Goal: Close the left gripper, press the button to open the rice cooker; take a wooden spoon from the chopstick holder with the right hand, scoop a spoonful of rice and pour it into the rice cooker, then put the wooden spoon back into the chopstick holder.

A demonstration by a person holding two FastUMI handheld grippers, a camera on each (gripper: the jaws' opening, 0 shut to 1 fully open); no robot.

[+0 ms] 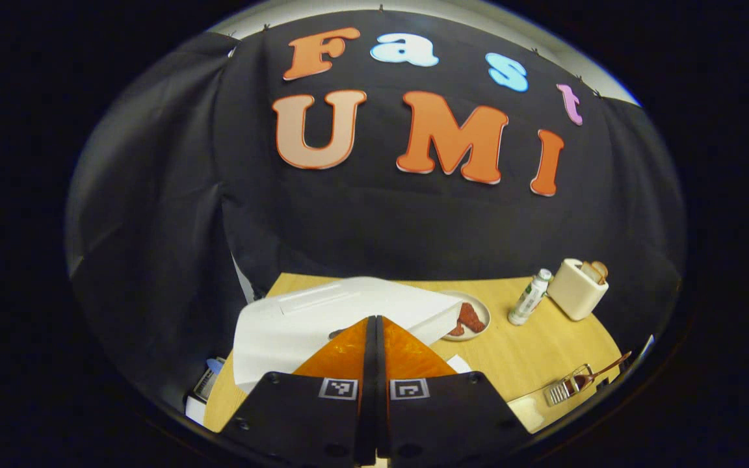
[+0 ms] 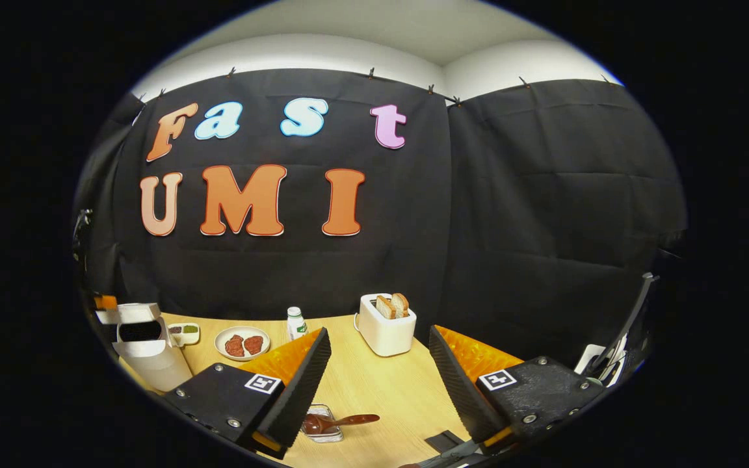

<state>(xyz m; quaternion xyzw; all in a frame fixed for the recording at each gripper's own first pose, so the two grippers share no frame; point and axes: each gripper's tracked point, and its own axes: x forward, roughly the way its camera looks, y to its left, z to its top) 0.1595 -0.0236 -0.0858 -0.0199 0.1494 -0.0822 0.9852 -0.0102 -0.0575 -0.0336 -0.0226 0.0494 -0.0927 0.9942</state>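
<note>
Fingers together over rice cooker

The table was pale yellow wood with a faint grain. On it the rice cooker was plain white. The toaster was cream, with golden-brown slices of toast in its slots. A white plate carried two reddish-brown pieces of food. The bottle was white with a green label and a white cap. The wooden spoon was dark reddish brown. A small white tray held dark and green portions. Black-and-white square markers sat on the black bodies of the hand-held gripper.
</note>
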